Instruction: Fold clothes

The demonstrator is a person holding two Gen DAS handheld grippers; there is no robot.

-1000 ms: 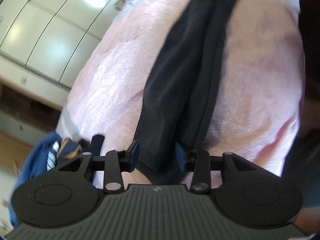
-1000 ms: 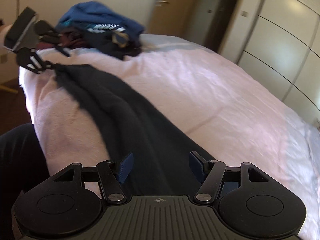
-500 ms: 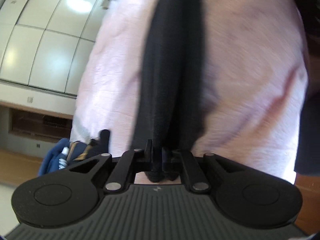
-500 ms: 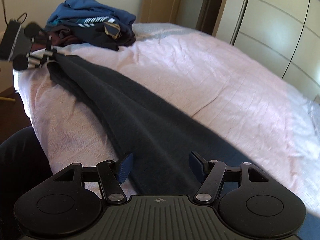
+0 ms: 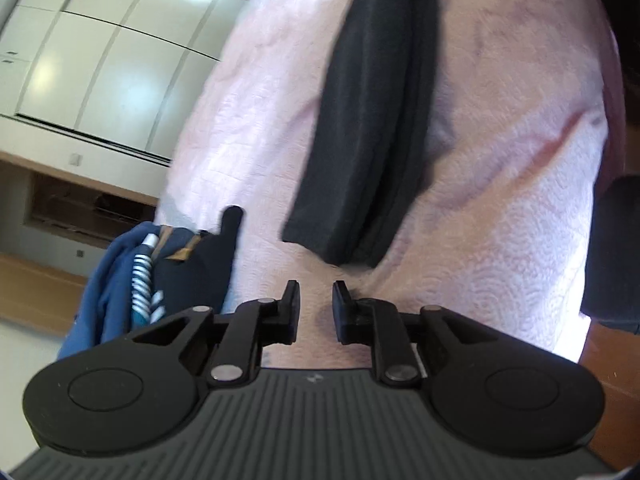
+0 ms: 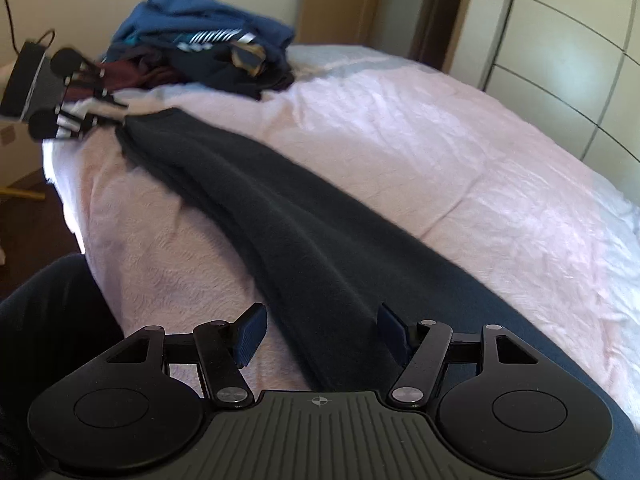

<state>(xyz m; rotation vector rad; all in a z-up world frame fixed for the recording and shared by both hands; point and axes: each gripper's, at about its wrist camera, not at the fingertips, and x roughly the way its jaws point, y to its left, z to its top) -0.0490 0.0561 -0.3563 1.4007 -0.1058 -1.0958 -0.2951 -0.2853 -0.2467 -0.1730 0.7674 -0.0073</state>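
left wrist view: the left tongs [image 5: 316, 306] stand narrow, jaws opening, nothing between them. the dark garment [image 5: 372, 120] lies just ahead on the bed [image 5: 520, 200], its end released there to stay flat.

right wrist view: the right tongs [image 6: 320, 334] stand wide, straddling the garment's near part, probably not pressing it. the clothes pile [image 6: 208, 52] waits far ahead.

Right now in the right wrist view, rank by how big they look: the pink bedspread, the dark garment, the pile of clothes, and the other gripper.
1. pink bedspread
2. dark garment
3. pile of clothes
4. left gripper, smallest, though it sits farthest away
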